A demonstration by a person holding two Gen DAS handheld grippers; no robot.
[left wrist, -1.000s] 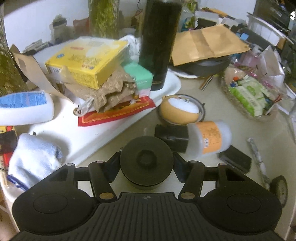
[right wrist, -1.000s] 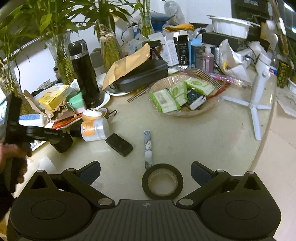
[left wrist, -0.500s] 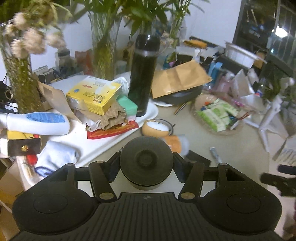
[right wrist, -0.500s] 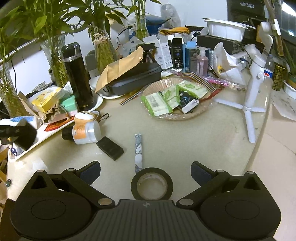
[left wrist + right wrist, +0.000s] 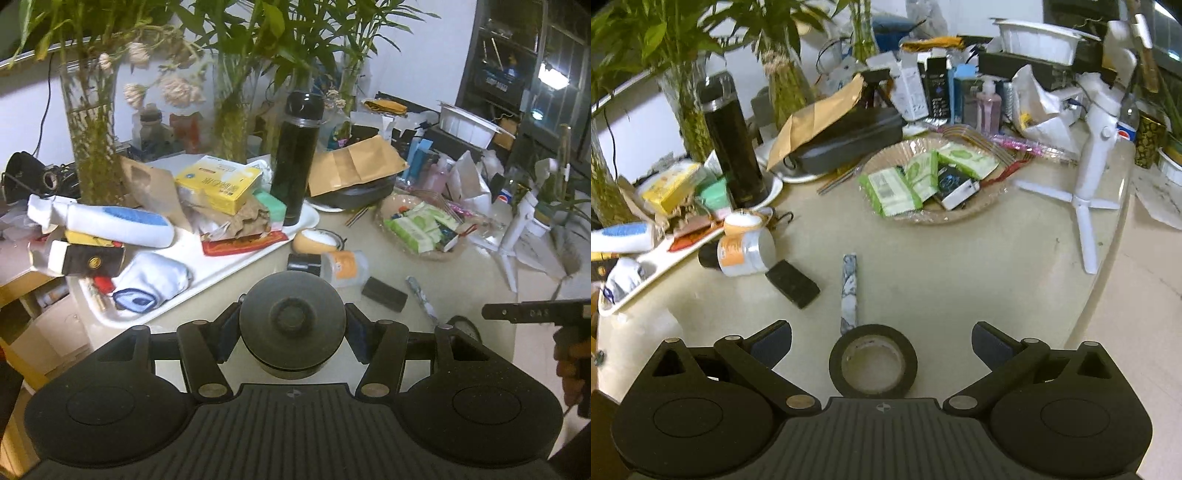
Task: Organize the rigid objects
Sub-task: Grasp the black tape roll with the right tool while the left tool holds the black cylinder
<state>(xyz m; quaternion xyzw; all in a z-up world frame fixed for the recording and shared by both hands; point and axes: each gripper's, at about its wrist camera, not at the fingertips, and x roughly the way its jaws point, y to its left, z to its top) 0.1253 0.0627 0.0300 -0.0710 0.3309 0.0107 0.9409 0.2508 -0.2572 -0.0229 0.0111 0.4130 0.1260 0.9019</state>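
Observation:
My left gripper is shut on a black round jar, held up over the near edge of the beige table. Past it lie a white bottle with an orange label, a small black box and a patterned stick. My right gripper is open and low over the table, with a black tape roll lying between its fingers, untouched. The bottle, black box and stick lie ahead of it.
A white tray at left holds a yellow box, a sock, a tube and a tall black flask. A basket of green packets, a white tripod, vases with plants and boxes crowd the back. A hand holds the right tool.
My left gripper has risen and drawn back from the tray with the black jar still in it. The right gripper has edged sideways, so the tape roll now sits centred between its fingers.

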